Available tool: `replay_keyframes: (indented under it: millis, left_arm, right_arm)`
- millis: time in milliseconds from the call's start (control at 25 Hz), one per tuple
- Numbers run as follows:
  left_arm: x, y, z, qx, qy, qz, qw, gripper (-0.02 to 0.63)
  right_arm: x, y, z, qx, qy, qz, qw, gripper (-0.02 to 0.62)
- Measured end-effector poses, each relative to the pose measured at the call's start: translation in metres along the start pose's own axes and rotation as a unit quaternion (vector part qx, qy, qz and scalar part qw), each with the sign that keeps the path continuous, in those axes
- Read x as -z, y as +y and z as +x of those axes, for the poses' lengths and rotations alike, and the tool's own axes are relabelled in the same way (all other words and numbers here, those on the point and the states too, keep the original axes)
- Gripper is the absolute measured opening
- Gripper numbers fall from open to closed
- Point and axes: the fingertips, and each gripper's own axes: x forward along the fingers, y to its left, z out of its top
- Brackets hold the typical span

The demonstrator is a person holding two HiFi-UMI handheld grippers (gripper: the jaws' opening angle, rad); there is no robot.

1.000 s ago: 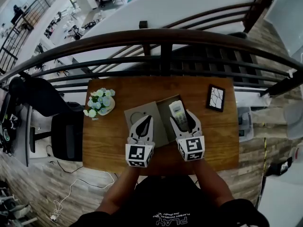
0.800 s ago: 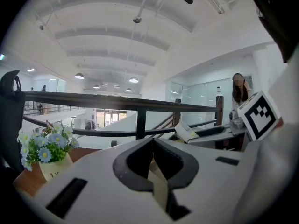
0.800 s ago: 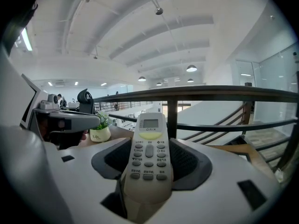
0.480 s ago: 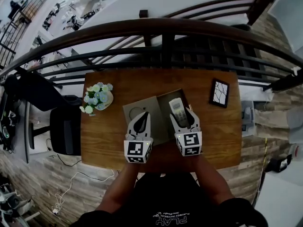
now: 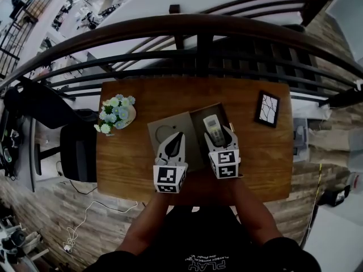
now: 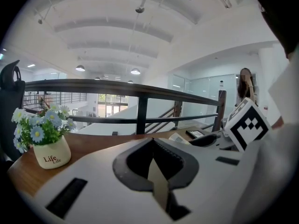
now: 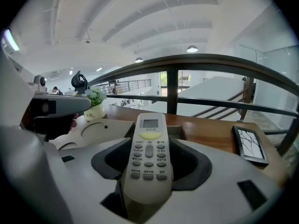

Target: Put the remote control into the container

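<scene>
The white remote control [image 7: 148, 157] lies buttons-up between the jaws of my right gripper [image 7: 148, 144], which is shut on its lower half. In the head view the remote [image 5: 212, 128] hangs over the open cardboard container [image 5: 198, 115] in the middle of the wooden table [image 5: 142, 98]. The container's beige lid [image 5: 163, 132] lies flat to its left. My left gripper [image 5: 176, 138] hovers over that lid. Its jaws [image 6: 152, 146] meet at the tips, with only a thin beige strip showing in the slit behind them.
A small pot of blue and white flowers [image 5: 117, 113] stands at the table's left; it is also in the left gripper view [image 6: 43, 139]. A black picture frame [image 5: 267, 108] lies at the right. A dark railing [image 5: 193, 27] runs along the far edge. An office chair [image 5: 76, 157] stands left of the table.
The head view has shifted a little. My right gripper still holds the remote over the container, and both grippers stay almost where they were.
</scene>
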Motion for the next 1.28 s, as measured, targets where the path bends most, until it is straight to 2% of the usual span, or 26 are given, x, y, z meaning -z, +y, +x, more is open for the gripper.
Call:
replay_keyframes:
  millis: [400,680,1280]
  left_arm:
    - [0.017,0.002,0.006,0.004,0.011,-0.006,0.9999,0.008]
    - [0.023,0.003,0.007,0.008,0.019,-0.01,0.9997,0.008]
    - [0.02,0.004,0.0,0.003,0.013,-0.012,0.9998,0.008]
  right_arm:
    - [0.031,-0.008,0.028,0.001,0.059,-0.001,0.998,0.265]
    - [0.044,-0.006,0.038,-0.008,0.103,0.019,0.994,0.265]
    - [0.06,-0.004,0.047,-0.012,0.157,0.039,0.987,0.265]
